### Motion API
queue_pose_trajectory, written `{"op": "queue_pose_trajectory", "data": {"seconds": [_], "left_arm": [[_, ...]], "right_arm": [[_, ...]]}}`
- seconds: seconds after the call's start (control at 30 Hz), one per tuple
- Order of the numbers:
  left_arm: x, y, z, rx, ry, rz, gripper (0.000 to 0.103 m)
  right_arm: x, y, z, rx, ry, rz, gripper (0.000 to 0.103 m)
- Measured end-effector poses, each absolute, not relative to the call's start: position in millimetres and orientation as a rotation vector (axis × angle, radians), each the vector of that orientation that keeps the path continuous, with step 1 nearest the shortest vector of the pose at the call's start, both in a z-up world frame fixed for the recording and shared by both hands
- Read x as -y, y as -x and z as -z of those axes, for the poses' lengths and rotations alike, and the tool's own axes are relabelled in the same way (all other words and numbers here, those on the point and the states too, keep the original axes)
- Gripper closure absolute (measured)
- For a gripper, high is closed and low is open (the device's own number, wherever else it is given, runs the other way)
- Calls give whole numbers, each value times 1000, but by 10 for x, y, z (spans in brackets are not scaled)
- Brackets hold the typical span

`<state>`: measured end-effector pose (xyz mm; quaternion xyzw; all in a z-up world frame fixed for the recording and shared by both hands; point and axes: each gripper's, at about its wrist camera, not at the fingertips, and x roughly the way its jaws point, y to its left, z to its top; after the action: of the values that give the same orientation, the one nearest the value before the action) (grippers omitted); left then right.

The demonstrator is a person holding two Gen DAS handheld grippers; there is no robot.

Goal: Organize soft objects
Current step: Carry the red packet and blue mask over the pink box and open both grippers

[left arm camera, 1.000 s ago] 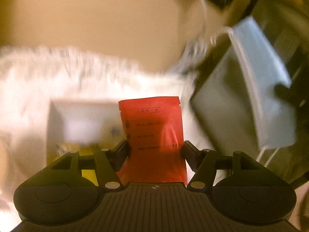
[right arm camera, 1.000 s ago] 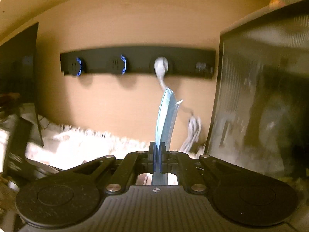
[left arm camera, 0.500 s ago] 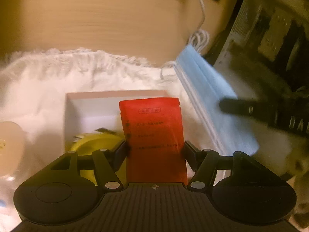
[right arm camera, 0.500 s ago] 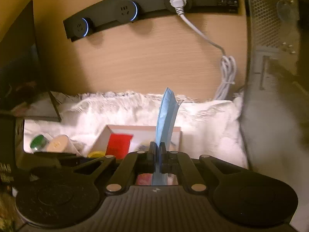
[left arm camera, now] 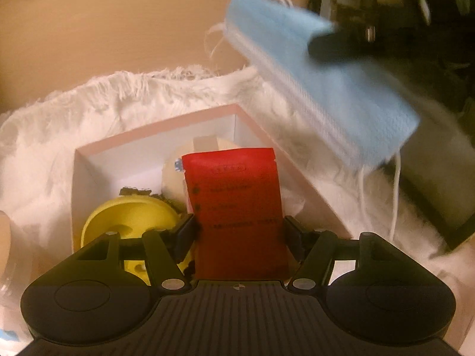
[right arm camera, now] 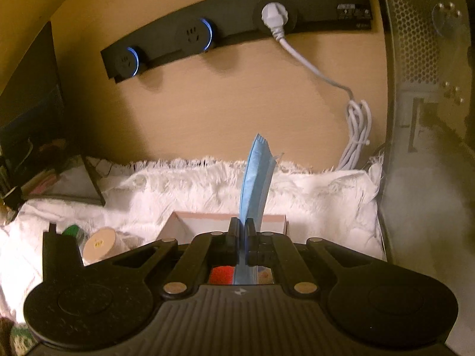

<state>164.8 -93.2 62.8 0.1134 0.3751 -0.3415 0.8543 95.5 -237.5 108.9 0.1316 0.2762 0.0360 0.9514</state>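
Left wrist view: a red sachet [left arm camera: 237,207] is held upright between the fingers of the left gripper [left arm camera: 240,231], which are pressed against its two side edges. Printed lines are seen on the sachet, but they cannot be read. Behind and below it an open white box [left arm camera: 89,160] with a pink rim is placed on a white fluffy blanket [left arm camera: 44,136]. Inside the box a yellow round object [left arm camera: 130,216] and a pale round object [left arm camera: 172,175] are seen, partly covered by the sachet and the gripper. Above the right side of the box a blue face mask [left arm camera: 320,89] is held in the air, tilted, by the dark fingers of the right gripper [left arm camera: 329,44]; this part is blurred. White ear loops hang down from the lower end of the mask.

Right wrist view: the face mask [right arm camera: 255,184] is seen on its edge, standing up between the closed fingers of the right gripper [right arm camera: 242,237], which are clamped on it. The box [right arm camera: 184,222] lies just beyond the gripper on the blanket [right arm camera: 311,195]. A small part of the sachet [right arm camera: 221,274] is visible through the gap under the fingers. To the left a beige round lid [right arm camera: 99,243] and a green object [right arm camera: 71,231] lie on the blanket. On the wooden wall a black socket strip [right arm camera: 231,35] is fixed, and a white cable [right arm camera: 356,124] is plugged into it
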Motion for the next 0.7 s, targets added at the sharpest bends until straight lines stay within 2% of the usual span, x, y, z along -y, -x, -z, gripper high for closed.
{"op": "queue_pose_trajectory", "data": {"seconds": [0.13,0.3,0.43,0.53,0.7], "left_arm": [[795,-1619,-756,-682,-192,692,32],[882,-1571,-776,-676,-317,726,32],[1017,-1434,-675,-602,-439,723,31],[1129,-1452,-536,-658,-525,705,33],[1046,-1690,-497,-832,-321,783,31]], "right_arm": [[2387,-983,-1031,-570,-286,-81,100],[2370,-1032,-1094,-552,-290,-86,100],[2359,-1027,-1110,-552,-270,-78,100],[2386,-1012,-1082,-562,-266,-68,100],[2453,-974,-1043,-571,-280,-63,100]]}}
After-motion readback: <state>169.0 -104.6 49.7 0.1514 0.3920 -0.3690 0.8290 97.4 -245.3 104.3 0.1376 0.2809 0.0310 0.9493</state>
